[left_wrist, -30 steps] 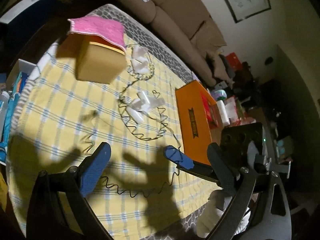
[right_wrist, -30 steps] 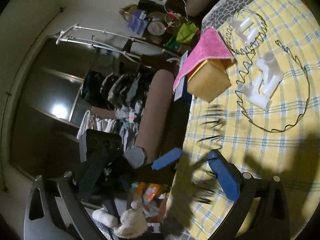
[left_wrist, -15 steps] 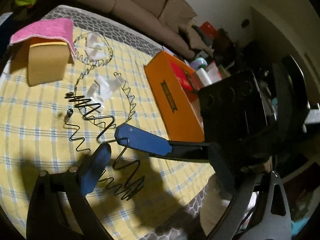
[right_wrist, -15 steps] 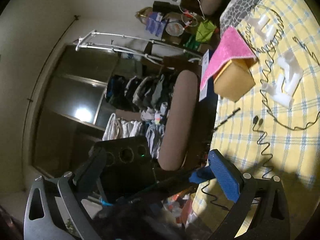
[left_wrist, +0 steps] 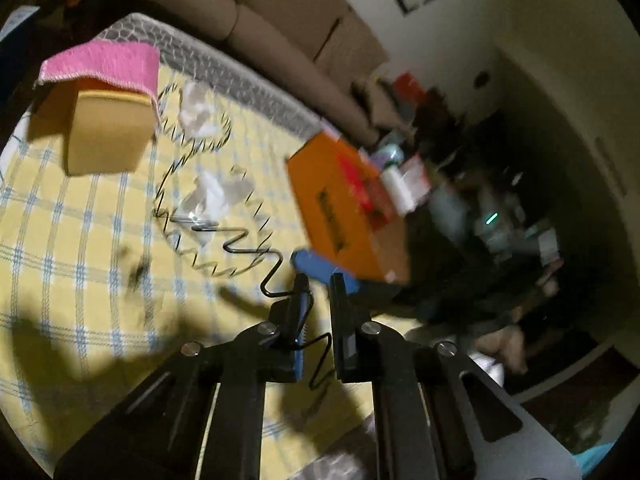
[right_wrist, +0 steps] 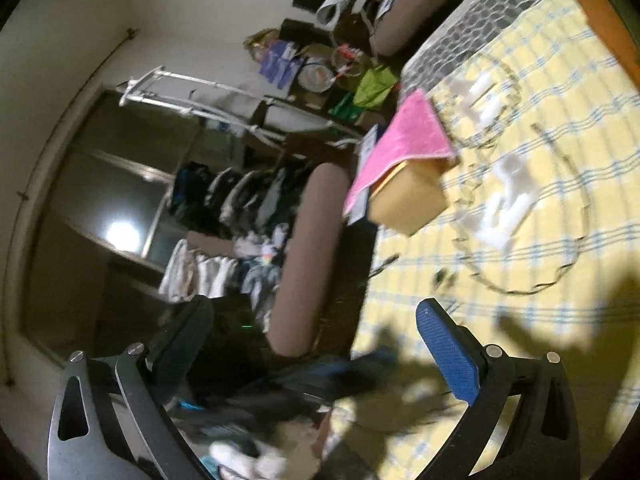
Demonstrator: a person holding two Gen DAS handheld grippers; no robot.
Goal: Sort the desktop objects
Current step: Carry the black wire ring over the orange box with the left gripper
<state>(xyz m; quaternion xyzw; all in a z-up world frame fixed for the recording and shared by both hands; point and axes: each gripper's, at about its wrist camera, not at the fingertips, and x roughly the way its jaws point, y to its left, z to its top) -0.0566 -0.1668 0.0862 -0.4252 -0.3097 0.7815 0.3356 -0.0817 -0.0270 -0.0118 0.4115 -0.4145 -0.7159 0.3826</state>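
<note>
The left gripper [left_wrist: 318, 280] is clamped on a black zigzag wire [left_wrist: 256, 254], and the right gripper [right_wrist: 316, 312] is spread wide with nothing held.

The left jaws have just been closing; the wire is seen passing between them, its near end looping under the fingers and the rest trailing away over the yellow checked tablecloth [left_wrist: 80, 216]. On the cloth, white plastic pieces [left_wrist: 212, 196] lie within the wire's loops, well apart from a tan box [left_wrist: 106, 136] draped with a pink cloth [left_wrist: 104, 66]. An orange box [left_wrist: 336, 208] stands at the table's edge, just beyond the left gripper's tips. In the right wrist view, a blue pad [right_wrist: 446, 346] of the gaping gripper is seen above the cloth, with the other finger over the floor beside the table.
</note>
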